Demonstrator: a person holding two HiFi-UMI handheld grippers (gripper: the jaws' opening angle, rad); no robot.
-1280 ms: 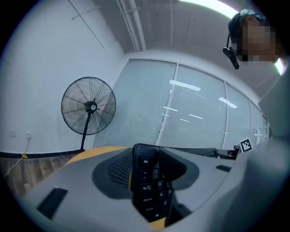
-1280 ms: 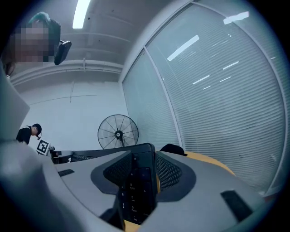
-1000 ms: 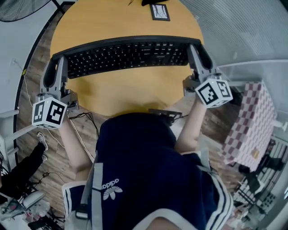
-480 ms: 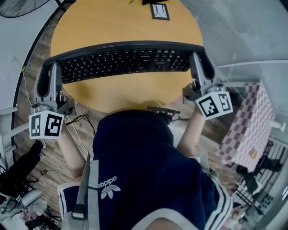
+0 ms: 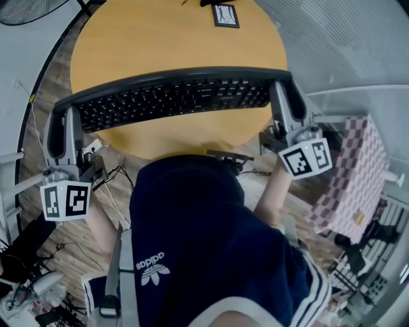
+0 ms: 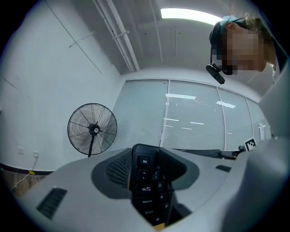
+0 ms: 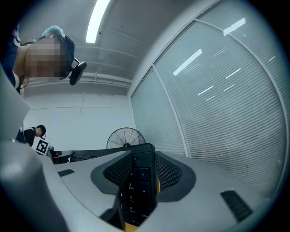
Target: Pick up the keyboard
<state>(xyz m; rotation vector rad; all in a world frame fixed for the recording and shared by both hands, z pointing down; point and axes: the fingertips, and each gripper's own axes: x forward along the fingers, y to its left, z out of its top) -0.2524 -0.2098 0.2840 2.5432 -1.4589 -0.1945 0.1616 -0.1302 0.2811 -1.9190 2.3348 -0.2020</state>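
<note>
A long black keyboard point(image 5: 172, 99) hangs above the round wooden table point(image 5: 160, 38), held level by both ends. My left gripper point(image 5: 61, 121) is shut on its left end, where the Esc key end point(image 6: 147, 181) sits clamped between the grey jaws. Clamped on the right end is my right gripper point(image 5: 281, 89), with the number-pad end point(image 7: 138, 186) squeezed between its ribbed pads. Both marker cubes face the head camera near the person's arms.
A small dark framed card point(image 5: 225, 15) lies at the table's far edge. A checked cloth point(image 5: 358, 179) covers something at the right. Cables point(image 5: 118, 169) trail on the wooden floor at the left. A standing fan point(image 6: 92, 130) and glass partition walls point(image 6: 195, 115) surround the spot.
The keyboard, gripped at both ends, has come toward the person and risen from the table. Both grippers moved back with it, the left one lower in the view.
</note>
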